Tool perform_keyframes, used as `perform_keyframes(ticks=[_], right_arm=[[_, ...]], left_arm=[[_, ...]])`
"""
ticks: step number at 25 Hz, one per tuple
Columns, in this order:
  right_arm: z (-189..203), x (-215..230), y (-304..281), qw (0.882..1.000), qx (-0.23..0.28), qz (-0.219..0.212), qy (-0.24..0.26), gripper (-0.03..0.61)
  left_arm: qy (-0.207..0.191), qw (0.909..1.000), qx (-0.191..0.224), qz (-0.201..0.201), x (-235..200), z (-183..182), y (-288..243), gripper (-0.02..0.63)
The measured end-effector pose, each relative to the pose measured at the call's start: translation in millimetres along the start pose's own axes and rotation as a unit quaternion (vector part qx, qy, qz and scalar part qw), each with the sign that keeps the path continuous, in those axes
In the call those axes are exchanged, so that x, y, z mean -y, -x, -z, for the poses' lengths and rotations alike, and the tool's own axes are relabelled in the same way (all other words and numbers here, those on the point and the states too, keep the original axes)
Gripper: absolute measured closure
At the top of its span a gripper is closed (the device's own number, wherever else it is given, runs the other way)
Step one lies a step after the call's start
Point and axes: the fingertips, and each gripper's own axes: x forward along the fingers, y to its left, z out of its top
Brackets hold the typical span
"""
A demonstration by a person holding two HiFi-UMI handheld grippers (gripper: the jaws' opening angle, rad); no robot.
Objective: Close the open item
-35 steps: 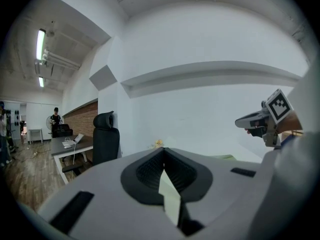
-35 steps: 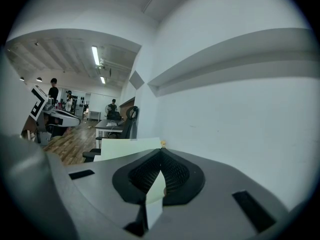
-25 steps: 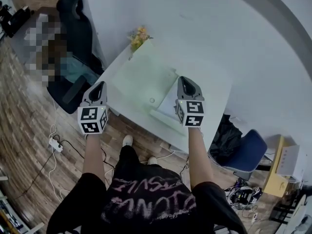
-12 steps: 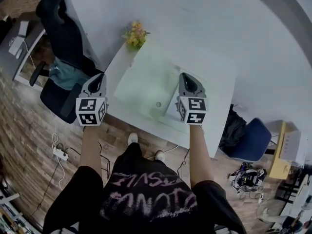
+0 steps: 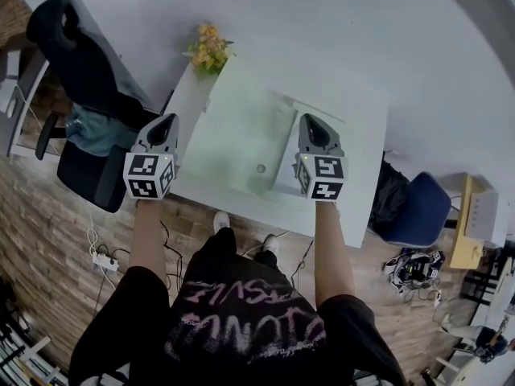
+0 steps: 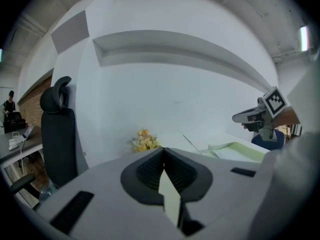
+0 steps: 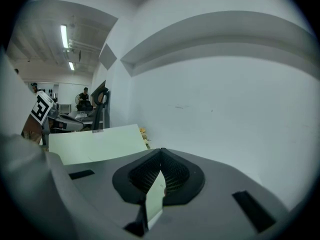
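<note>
Both left tool (image 5: 170, 119) and right tool (image 5: 309, 119) clenched empty; green box (image 5: 241, 133) below, between them.

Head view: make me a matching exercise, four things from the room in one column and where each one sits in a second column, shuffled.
Things:
1. yellow flowers
2. black office chair
3. blue chair
4. pale green open case

Places:
A. on the floor, right of the table
B. lying in the middle of the table
C. at the table's far left corner
D. on the floor, left of the table

Pairs: 1-C, 2-D, 3-A, 4-B
</note>
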Motion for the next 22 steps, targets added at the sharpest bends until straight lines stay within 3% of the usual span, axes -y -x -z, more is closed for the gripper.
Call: perform_keyframes(ticks=[8,14,17,22], right_arm=[[16,15,3,0.999,-0.015,0.032,-0.014,0.568],[25,30,13,0.998,-0.022,0.053,-0.023,0.568],[29,43,23,0.997,-0.023,0.065,-0.026,0.568],[36,66,43,0.996,-0.021,0.082,-0.034,0.568]], left_arm=[[0.001,0.9959,-0.006,0.09,21,6,-27,0.612],[-0.005,0.9923,0.002,0.124,45,-2,-42,0.607],[-0.007,0.9893,0.008,0.145,63,-8,-45,0.558],[-0.02,0.9845,0.017,0.173,97,-20,-47,0.552]])
